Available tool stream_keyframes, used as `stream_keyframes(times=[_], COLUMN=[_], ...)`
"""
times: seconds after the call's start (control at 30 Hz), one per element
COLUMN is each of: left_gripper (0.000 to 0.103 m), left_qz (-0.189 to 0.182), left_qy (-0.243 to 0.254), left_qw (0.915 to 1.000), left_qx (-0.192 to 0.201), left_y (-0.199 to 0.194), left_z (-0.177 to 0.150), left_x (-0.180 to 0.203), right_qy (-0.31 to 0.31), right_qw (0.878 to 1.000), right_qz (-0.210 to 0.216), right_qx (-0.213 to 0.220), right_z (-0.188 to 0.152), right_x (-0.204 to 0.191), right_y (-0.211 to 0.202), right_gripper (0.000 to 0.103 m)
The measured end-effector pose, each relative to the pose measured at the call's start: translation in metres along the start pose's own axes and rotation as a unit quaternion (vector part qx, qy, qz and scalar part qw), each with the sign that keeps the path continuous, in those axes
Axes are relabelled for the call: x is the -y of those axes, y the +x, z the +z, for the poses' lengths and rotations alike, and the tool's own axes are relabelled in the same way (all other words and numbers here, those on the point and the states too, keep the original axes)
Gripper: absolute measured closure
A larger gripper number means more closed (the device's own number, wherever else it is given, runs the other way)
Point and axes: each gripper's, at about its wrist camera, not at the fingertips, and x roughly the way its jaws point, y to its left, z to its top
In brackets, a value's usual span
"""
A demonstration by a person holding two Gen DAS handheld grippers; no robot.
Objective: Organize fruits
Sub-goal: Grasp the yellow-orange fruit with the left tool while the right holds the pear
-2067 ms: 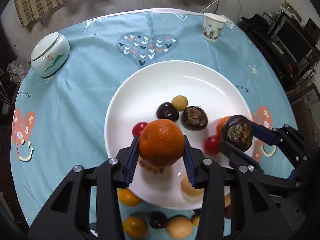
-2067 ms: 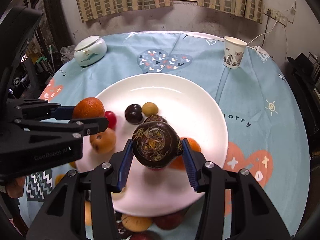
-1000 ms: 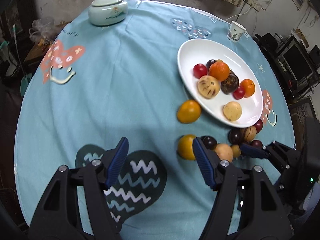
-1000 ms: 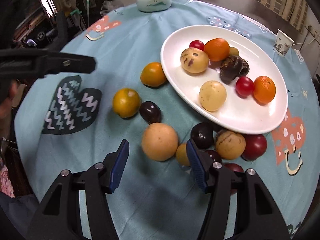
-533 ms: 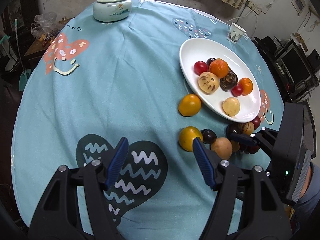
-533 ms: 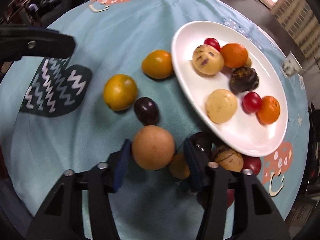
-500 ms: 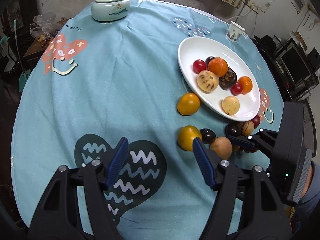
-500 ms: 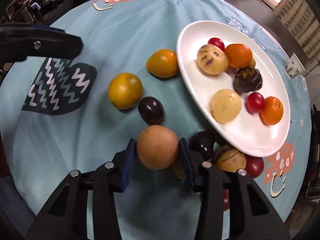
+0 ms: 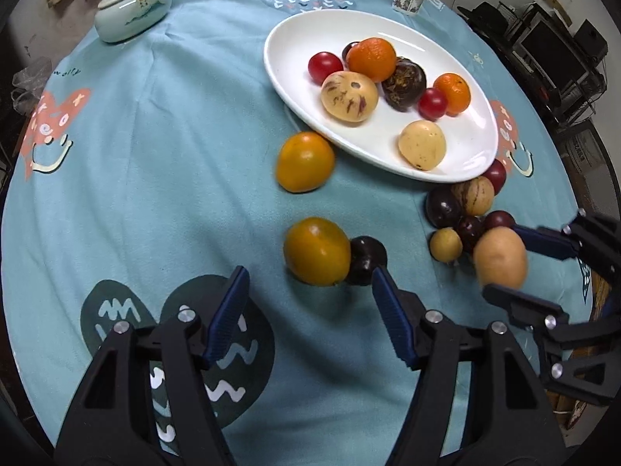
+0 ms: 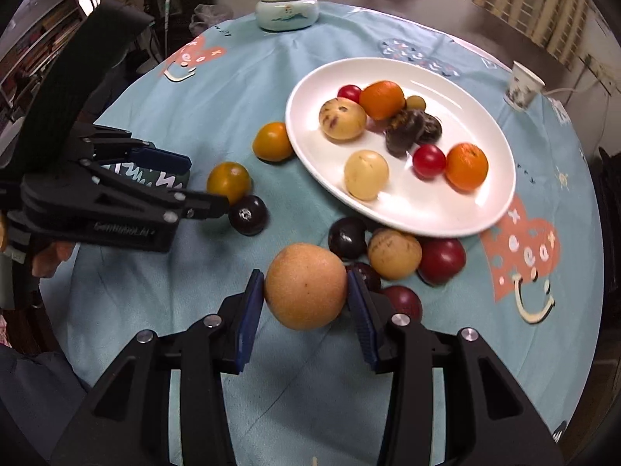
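Tan pear point(image 10: 306, 285) is clenched in the right gripper point(image 10: 306, 303); the left gripper point(image 9: 310, 310), fingers released, nears the yellow-orange fruit point(image 9: 316, 250) at twelve o'clock. Next: plate point(image 10: 500, 194).

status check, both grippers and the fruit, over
Right gripper shut on tan round fruit. Left gripper open, empty, near yellow-orange fruit. Plate half full; path clear.

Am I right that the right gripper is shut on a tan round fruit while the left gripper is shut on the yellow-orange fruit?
Not quite: the left gripper is open and empty, as the left wrist view shows; the yellow-orange fruit lies on the cloth. The right gripper is indeed shut on the tan round fruit.
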Motion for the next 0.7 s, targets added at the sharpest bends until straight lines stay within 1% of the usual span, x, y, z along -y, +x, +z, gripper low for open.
stream_keyframes(times=[0.07,0.1,0.17,0.2,0.23,0.37,0.5,0.57,0.63,0.7], left_gripper=[0.038,0.041,0.049,0.058,0.062,0.063,0.061,0.061,0.063,0.064], left_qz=[-0.002,-0.006,-0.014,-0.019,-0.028,-0.041,-0.065,-0.053,-0.023,-0.011], left_qy=[-0.009,-0.015,-0.021,-0.02,-0.022,-0.032,-0.07,-0.069,-0.045,-0.043], left_qw=[0.9999,0.9999,0.9996,0.9995,0.9992,0.9985,0.9953,0.996,0.9986,0.9988], left_qx=[-0.003,-0.004,-0.01,-0.017,-0.018,-0.019,-0.017,-0.021,-0.017,-0.019], left_y=[0.004,0.006,0.01,0.013,0.013,0.014,0.02,0.02,0.015,0.012], left_z=[0.004,0.007,0.01,0.011,0.012,0.012,0.017,0.021,0.021,0.018], left_x=[-0.002,-0.002,-0.004,-0.004,-0.005,-0.009,-0.012,-0.006,0.002,0.002], right_qy=[0.01,0.012,0.017,0.019,0.021,0.026,0.031,0.03,0.027,0.03], right_qw=[1.0,1.0,1.0,1.0,1.0,1.0,0.999,1.0,1.0,0.999], right_qz=[0.002,0.003,0.005,0.007,0.007,0.006,0.01,0.008,0.008,0.007], right_qx=[-0.003,-0.005,-0.009,-0.009,-0.008,-0.004,-0.002,0.0,0.005,0.012], right_z=[-0.005,-0.008,-0.009,-0.009,-0.009,-0.009,-0.008,-0.008,-0.009,-0.01], right_x=[0.002,0.003,0.005,0.006,0.006,0.007,0.007,0.005,0.005,0.006], right_y=[0.003,0.002,0.005,0.007,0.007,0.004,0.004,0.002,-0.002,-0.007], right_gripper=[0.059,0.059,0.059,0.059,0.059,0.059,0.059,0.059,0.059,0.059])
